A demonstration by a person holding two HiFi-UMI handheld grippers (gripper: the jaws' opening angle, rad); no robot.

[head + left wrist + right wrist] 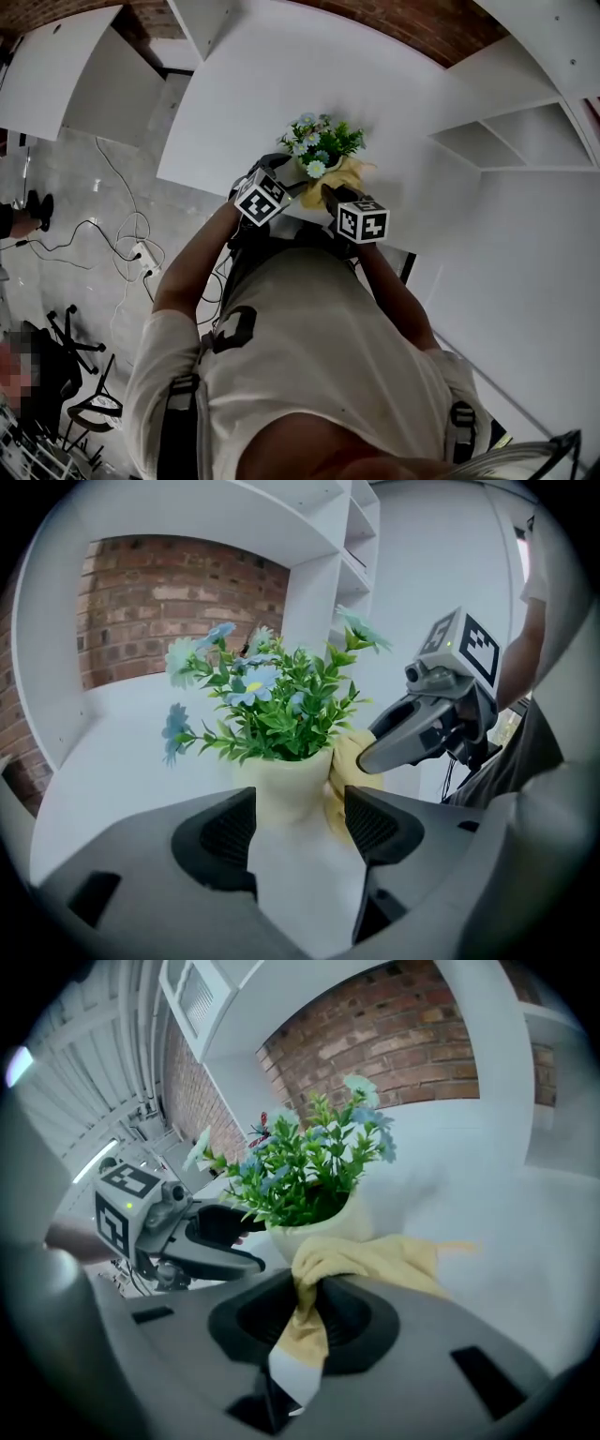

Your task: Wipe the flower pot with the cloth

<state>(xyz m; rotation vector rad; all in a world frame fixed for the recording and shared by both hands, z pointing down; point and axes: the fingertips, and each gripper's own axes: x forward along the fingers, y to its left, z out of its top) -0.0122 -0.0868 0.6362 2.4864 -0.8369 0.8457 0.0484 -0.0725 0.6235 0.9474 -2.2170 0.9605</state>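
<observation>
1. Table (234,112): white and bare. The flower pot (323,1227) stands on it, with the table's near edge just in front of the pot, on the person's side. That probably keeps the pot within reach of both hands.
2. Flower pot: cream and upright, mouth facing up. Its long axis is vertical, continued by the green plant (272,705) with pale blue flowers rising from it. No tilt seen.
3. Left gripper (298,808): on the pot's left. Its jaws are spread, and the pot sits at their mouth between the tips. A sliver of cloth shows between the pot and one pad, so I see no firm squeeze. I judge it is there to brace the pot against the wiping push.
4. Right gripper (309,1302): on the pot's right, opposite the left gripper. Its jaws are pinching the cloth (375,1260), and a tail of cloth hangs back through them.
5. Cloth: yellow and bunched, touching the pot's wall below the rim. Its long axis runs sideways from the jaws, away from the pot. Wiping looks under way, but how much of the wall is covered is unknown.
</observation>
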